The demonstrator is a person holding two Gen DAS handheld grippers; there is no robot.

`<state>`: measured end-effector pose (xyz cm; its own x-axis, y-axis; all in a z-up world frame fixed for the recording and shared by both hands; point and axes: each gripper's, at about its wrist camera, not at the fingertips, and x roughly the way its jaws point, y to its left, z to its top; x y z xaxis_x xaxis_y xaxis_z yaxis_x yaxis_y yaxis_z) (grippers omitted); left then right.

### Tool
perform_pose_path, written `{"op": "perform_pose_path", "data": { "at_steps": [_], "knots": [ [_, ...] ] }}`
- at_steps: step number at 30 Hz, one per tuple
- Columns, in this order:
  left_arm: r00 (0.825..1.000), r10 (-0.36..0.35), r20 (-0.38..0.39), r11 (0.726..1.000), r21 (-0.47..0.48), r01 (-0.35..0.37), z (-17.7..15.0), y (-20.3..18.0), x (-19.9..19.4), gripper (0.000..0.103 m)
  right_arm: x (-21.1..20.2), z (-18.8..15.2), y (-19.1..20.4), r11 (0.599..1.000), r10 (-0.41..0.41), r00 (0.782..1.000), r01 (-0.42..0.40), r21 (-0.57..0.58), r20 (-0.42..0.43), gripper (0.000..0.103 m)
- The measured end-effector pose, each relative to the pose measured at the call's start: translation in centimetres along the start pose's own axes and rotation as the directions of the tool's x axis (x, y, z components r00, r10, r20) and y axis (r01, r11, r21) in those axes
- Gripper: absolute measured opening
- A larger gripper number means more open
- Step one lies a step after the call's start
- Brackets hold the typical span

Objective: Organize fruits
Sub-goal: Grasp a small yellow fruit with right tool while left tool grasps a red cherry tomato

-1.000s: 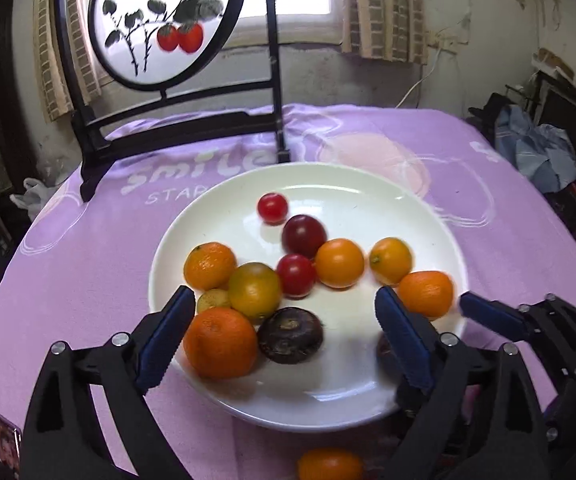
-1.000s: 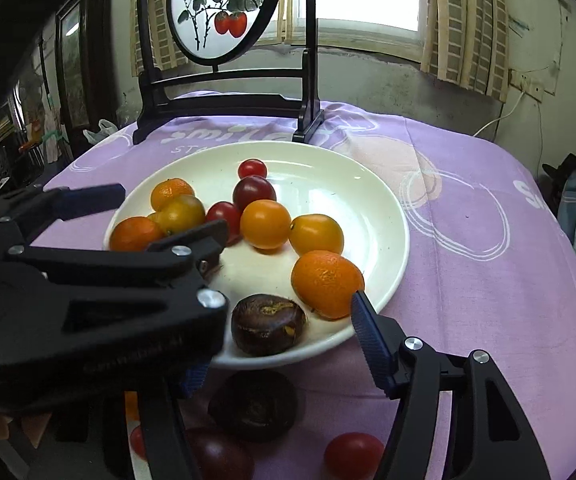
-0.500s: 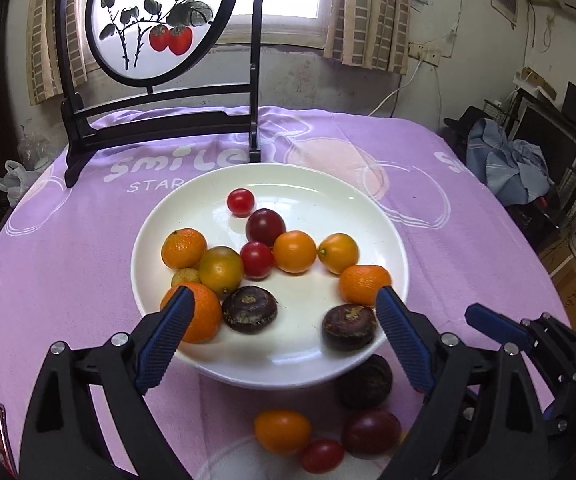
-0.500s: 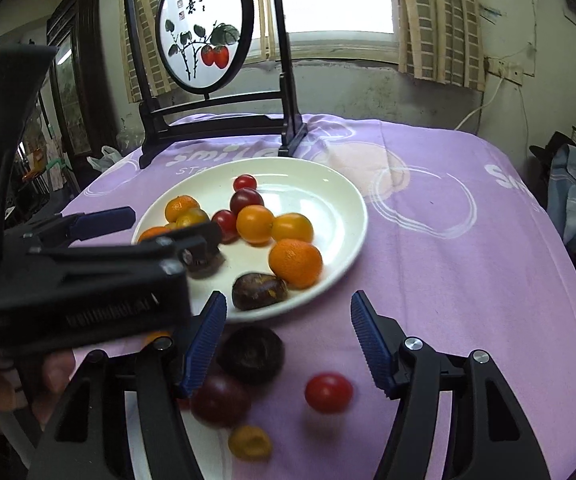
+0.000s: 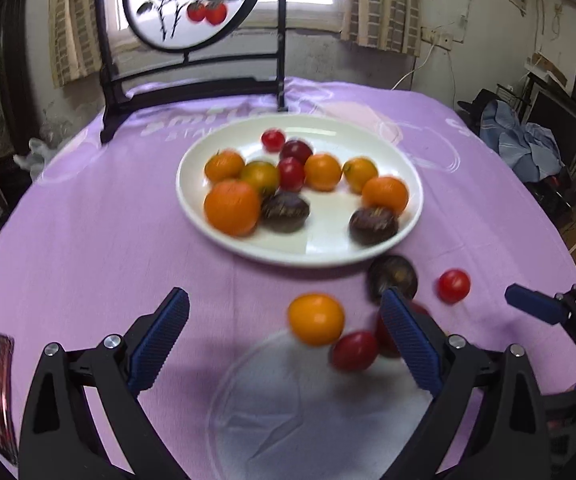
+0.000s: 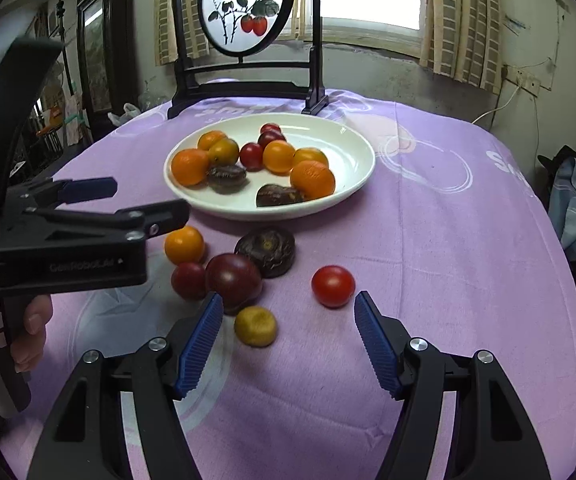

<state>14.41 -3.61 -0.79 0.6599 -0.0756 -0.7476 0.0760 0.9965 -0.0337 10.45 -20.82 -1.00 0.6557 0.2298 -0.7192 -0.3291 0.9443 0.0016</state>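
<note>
Six loose fruits lie on the purple-clothed worktop (image 6: 428,220) just in front of the white plate (image 6: 352,160), toward the near edge. They are an orange tomato (image 6: 184,245), a small dark red tomato (image 6: 188,280), a large maroon tomato (image 6: 233,280), a dark brown flat fruit (image 6: 266,252), a bright red cherry tomato (image 6: 333,286) and a small yellow fruit (image 6: 255,326). The maroon tomato touches the small dark red one and the brown fruit; the red cherry tomato sits apart to their right, and the yellow fruit lies nearest the near edge.

The plate sits around the middle of the worktop and holds about eleven fruits: oranges, orange and red tomatoes, and two dark brown fruits (image 6: 226,178) near its front rim.

The right claw (image 6: 288,340) hangs wide and empty over the cloth, with the yellow fruit just inside its left finger and the red cherry tomato just beyond the gap. The left claw (image 5: 284,344) is also wide and holds nothing; the orange tomato (image 5: 316,319) lies between its fingers in the left wrist view, which is blurred.

A black-framed round painted screen (image 6: 244,12) stands at the far edge of the worktop.
</note>
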Motion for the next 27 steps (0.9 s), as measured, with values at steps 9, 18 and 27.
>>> {"op": "perform_pose_path", "data": {
  "at_steps": [9, 18, 27],
  "knots": [
    [0.999, -0.013, -0.038, 0.999, -0.042, 0.011, -0.9, 1.9, 0.7, 0.095, 2.2, -0.9, 0.6, 1.000, 0.011, 0.997, -0.013, -0.019, -0.077, 0.064],
    [0.998, -0.036, -0.060, 0.999, -0.021, 0.035, -1.0, 1.2, 1.1, 0.095, 3.4, -1.7, 2.0, 0.997, 0.008, 0.996, -0.015, -0.075, -0.091, 0.042],
    [0.996, -0.048, -0.074, 0.998, 0.039, 0.051, -1.8, -0.4, 1.2, 0.095, 2.1, -0.8, -0.2, 1.000, -0.005, 0.998, 0.005, 0.006, -0.064, 0.028]
  ]
}}
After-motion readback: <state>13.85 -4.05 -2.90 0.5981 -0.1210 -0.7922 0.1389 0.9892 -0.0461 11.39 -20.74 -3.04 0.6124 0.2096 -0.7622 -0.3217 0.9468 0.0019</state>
